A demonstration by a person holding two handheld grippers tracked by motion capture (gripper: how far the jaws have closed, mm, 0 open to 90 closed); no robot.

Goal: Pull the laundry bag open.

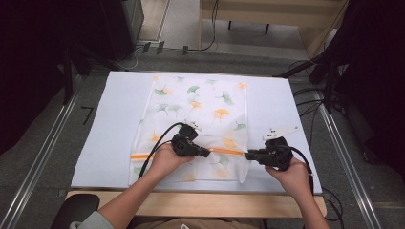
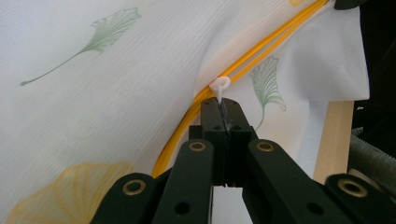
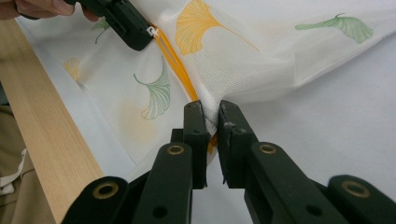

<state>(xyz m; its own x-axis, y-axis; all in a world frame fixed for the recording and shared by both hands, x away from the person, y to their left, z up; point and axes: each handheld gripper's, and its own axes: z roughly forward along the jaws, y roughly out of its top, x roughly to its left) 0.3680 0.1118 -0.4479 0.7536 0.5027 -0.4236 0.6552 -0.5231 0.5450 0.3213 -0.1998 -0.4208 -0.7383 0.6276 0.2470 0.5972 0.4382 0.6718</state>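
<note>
The left gripper has its jaws clenched on the white zip pull, whose ring stands just clear of the tips on the orange zip. The right gripper pinches the bag's edge at the end of the zip, with a fold of mesh and a bit of orange tape squeezed between its jaws. From above, the left gripper sits about midway along the zip and the right gripper at the bag's right edge, tips pointing toward each other, each held in a hand.

The bag is a white mesh one printed with green and orange ginkgo leaves. It lies flat near the middle of the table, its zip running across close to the person's side; the mesh puckers upward between the two grips.

Beneath it is a white mat on a table with a pale wooden front edge. Around the table is grey floor, with metal rails on either side, cables at the back and a wooden bench farther off.

The room's far corners are dark and hard to read. The forearms are cut off at the bottom of the high view. Whether the zip is open behind the pull cannot be told.
</note>
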